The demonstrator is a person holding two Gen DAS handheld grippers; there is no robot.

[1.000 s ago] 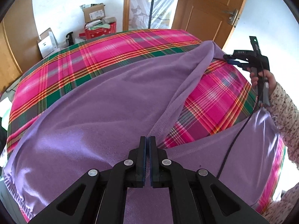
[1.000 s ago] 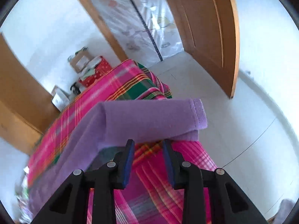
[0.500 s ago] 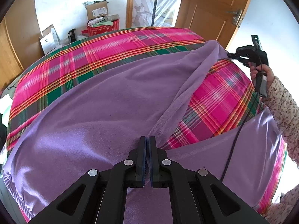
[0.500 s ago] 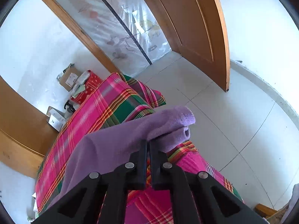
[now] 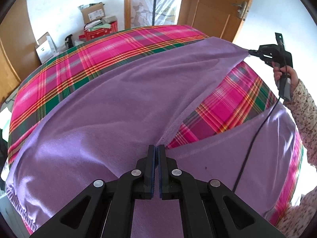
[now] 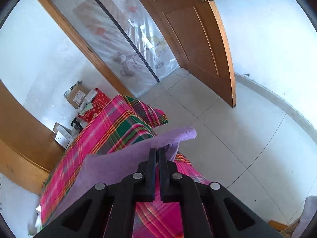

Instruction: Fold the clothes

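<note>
From the left wrist, we see our left gripper (image 5: 158,147) at six o'clock, jaws together, pinched on the hem where a leg of the purple trousers (image 5: 111,107) meets the crotch. The garment lies spread across the pink plaid bedspread (image 5: 103,47), one leg running out toward two o'clock, the other toward four o'clock. At two o'clock our right gripper (image 5: 250,52) shows, held in a hand (image 5: 285,75) with a floral sleeve (image 5: 305,107), and it has that leg's cuff stretched taut above the bed.

From the right wrist, the right gripper (image 6: 157,151) has just closed, and its jaws are clamped on the cuff of the purple trousers (image 6: 122,158), which bunches past the tips toward one o'clock. The bedspread (image 6: 111,130) runs away toward eleven o'clock, with floor tiles (image 6: 227,138) beyond.

We judge this the first fold: one leg gripped and lifted, ready to carry. Next we would sweep the cuff across to lay this leg over the other, keeping the left pinch as the pivot and the cloth taut so that it lands flat.
</note>
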